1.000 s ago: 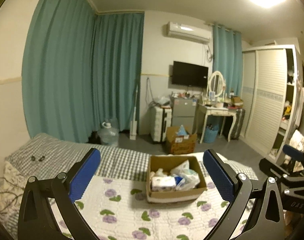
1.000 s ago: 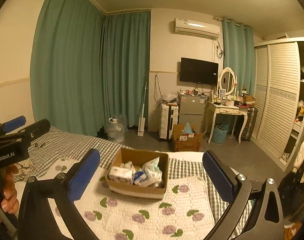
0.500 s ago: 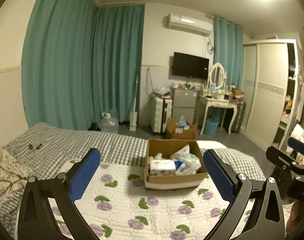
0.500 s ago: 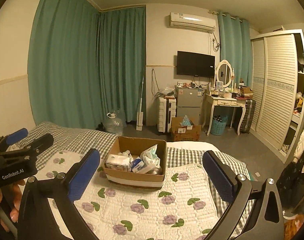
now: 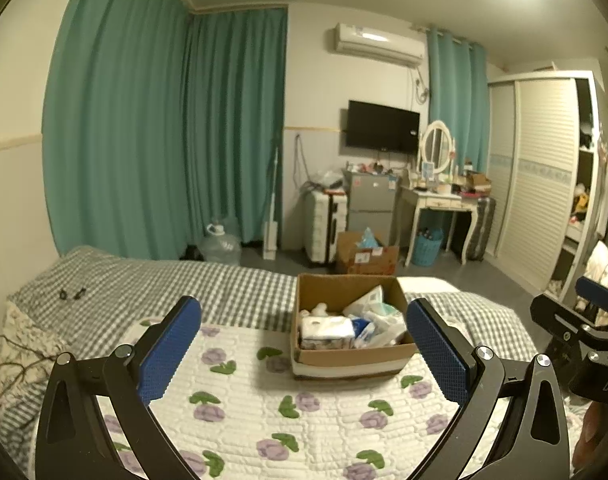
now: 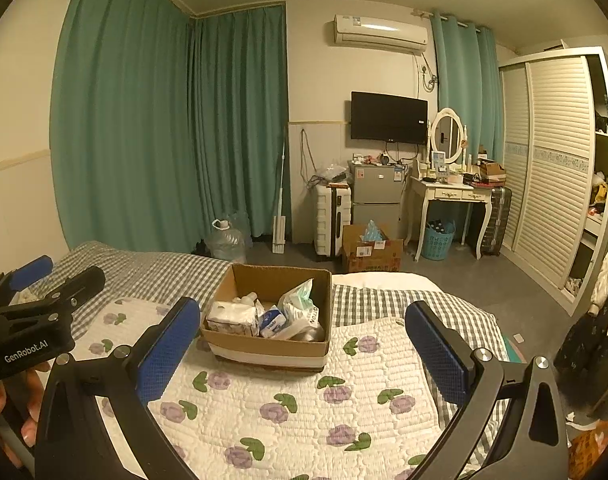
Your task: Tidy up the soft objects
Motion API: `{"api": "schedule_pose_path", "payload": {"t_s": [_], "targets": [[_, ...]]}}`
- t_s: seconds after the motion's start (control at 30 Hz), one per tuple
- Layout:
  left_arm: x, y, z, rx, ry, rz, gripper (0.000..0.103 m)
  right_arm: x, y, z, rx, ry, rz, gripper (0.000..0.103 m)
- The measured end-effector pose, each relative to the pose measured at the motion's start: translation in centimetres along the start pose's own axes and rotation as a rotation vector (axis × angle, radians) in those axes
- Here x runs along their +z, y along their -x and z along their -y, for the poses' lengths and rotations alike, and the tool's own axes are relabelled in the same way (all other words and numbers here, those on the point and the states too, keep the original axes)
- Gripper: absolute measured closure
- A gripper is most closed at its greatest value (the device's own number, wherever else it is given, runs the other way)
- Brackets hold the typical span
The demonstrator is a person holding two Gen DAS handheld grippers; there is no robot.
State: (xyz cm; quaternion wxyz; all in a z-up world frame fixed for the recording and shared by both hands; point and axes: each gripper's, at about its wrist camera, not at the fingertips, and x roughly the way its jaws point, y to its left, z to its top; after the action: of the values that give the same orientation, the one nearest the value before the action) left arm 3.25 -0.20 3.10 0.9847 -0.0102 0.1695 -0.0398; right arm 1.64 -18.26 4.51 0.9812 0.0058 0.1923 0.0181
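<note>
Left wrist view: the left gripper (image 5: 304,344) hangs above the bed, its blue-padded fingers (image 5: 167,346) spread wide with nothing between them. Framed between the fingers lies a white quilt (image 5: 304,412) printed with purple flowers and green leaves, spread over a grey checked blanket (image 5: 183,284). On the quilt stands an open cardboard box (image 5: 352,358), just left of the right-hand finger as seen here. Inside it, a white tissue pack (image 5: 327,330) lies at the front left, with a crumpled white plastic bag (image 5: 378,312) behind and to its right. At the right edge of this view part of the right gripper (image 5: 584,320) shows, well apart from the box.

Right wrist view: the right gripper (image 6: 301,340) is likewise held above the quilt (image 6: 304,400), fingers (image 6: 438,354) spread wide and empty. The box (image 6: 271,350) sits between them, nearer the left-hand finger, and the tissue pack (image 6: 231,318) rests against its front left wall beside a small blue-and-white packet (image 6: 272,322) and a pale green-and-white wipes pack (image 6: 299,308) standing tilted. At the left edge the left gripper (image 6: 35,312) is visible, held by a hand (image 6: 7,400).

Background: teal curtains (image 6: 167,128), a wall-mounted television (image 6: 388,117), an air conditioner (image 6: 380,34), a white dressing desk (image 6: 448,196) with an oval mirror (image 6: 446,136), and a louvred wardrobe (image 6: 556,160).
</note>
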Motion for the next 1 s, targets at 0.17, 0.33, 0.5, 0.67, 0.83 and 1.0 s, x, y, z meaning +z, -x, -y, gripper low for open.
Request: {"api": "schedule_pose_path", "payload": {"t_s": [0.17,0.33,0.5,0.67,0.83,1.0], "targets": [[-0.15,-0.15,0.00,-0.002,0.000,0.001,0.000,-0.03,-0.17,-0.18,0.001,0.004,-0.005,0.000],[-0.43,-0.20,-0.17,0.003,-0.005,0.004,0.000,-0.10,-0.23,-0.26,0.001,0.006,-0.006,0.000],[-0.50,-0.14,-0.17,0.004,-0.005,0.006,0.000,-0.16,-0.29,-0.26,0.002,0.005,-0.008,0.000],[-0.34,-0.06,-0.28,0.001,-0.008,0.011,0.000,-0.26,-0.17,-0.36,0.002,0.007,-0.009,0.000],[-0.27,-0.01,-0.25,-0.002,-0.013,0.009,0.000,-0.51,-0.09,-0.20,0.001,0.004,-0.009,0.000],[-0.19,-0.03,-0.34,-0.001,-0.018,0.010,0.000,-0.84,0.10,0.24,0.003,0.004,-0.019,0.000]]}}
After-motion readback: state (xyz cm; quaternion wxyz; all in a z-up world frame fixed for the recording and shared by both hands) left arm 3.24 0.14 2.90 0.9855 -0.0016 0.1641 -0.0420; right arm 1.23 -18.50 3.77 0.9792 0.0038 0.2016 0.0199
